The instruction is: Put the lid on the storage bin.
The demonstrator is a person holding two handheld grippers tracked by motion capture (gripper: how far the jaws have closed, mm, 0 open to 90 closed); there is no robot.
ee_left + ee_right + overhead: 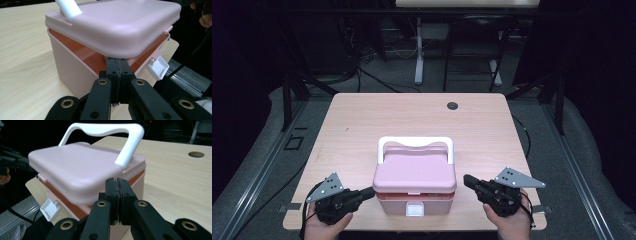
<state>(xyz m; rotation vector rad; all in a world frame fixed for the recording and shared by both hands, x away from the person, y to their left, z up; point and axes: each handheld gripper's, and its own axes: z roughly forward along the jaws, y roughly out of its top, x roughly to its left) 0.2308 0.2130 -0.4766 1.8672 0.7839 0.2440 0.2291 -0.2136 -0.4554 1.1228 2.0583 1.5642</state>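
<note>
Both grippers have their jaws pressed together, empty: the left gripper [368,192] tips sit under the raised lid [414,171] edge of the pink lunch box [72,72] on the bench [357,125], the right gripper [468,181] tips at the opposite edge. Likely step: lifting the lid (white latch [158,67] hangs free); next calls for an even upward push.

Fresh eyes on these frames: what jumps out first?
A pink box near the table's front edge, its pink lid raised ajar, its white handle tipped toward the far side. A shut left claw and a shut right claw flank it, tips at the lid's side edges.
</note>
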